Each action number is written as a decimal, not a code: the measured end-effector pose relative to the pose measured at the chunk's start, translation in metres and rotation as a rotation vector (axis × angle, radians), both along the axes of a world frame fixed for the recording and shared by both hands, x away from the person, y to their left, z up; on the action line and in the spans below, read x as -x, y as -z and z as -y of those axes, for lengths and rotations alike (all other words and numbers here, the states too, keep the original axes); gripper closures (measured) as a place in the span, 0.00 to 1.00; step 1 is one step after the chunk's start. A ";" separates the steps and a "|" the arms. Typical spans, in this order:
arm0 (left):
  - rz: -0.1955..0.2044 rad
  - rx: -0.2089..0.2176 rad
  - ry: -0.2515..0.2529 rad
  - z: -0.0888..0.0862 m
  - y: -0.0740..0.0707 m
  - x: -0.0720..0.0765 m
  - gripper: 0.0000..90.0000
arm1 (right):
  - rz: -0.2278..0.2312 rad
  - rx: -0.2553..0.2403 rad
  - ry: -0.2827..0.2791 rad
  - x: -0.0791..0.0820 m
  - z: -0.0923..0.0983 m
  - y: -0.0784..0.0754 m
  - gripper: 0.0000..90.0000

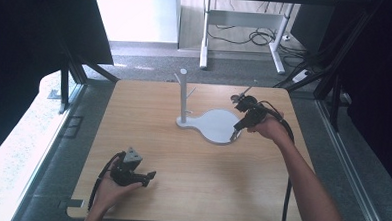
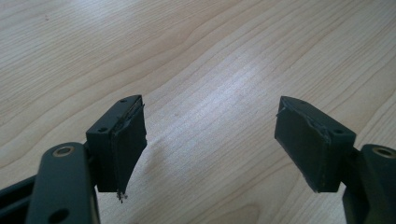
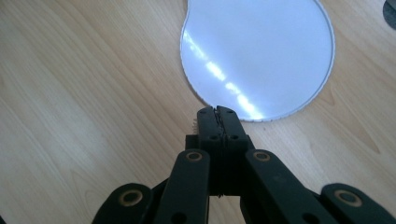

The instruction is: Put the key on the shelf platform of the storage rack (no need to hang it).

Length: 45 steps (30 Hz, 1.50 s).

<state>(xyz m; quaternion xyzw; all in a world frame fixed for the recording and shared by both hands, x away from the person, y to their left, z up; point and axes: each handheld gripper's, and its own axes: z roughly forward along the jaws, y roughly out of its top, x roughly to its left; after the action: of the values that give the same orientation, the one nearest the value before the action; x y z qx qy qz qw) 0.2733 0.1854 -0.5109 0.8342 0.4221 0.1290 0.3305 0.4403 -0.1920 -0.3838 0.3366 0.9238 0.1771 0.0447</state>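
Your right gripper: jaws pressed together on nothing, tips at the near rim of the white stand's round base, mid-table, its post upright at the far end. Your left gripper: jaws wide apart, nothing between them, low over bare wooden table near your front edge.

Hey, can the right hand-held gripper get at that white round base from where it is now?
Probably yes: the right hand-held gripper, jaws shut, sits at the white base's near rim with bare table around.

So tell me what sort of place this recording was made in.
Probably a lab or office workroom set up for recording. A bare wooden table stands inside a dark frame, with loose cables on the floor under a white desk frame behind.
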 end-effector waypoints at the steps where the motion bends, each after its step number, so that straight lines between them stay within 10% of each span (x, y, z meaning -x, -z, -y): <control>1: -0.001 0.000 -0.003 0.000 0.000 0.000 0.28 | 0.001 -0.002 -0.001 -0.002 -0.002 0.000 1.00; 27: -0.001 -0.003 0.006 -0.001 0.000 0.000 0.28 | 0.006 -0.009 0.026 -0.042 -0.028 -0.001 1.00; 45: -0.011 -0.002 0.013 0.000 0.003 -0.001 0.28 | -0.038 0.005 0.049 -0.074 -0.046 0.034 1.00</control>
<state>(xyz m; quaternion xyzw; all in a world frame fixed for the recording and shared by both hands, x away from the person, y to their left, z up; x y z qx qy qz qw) 0.2744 0.1853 -0.5135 0.8380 0.4182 0.1228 0.3284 0.5141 -0.1459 -0.4182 0.3623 0.9164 0.1670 0.0323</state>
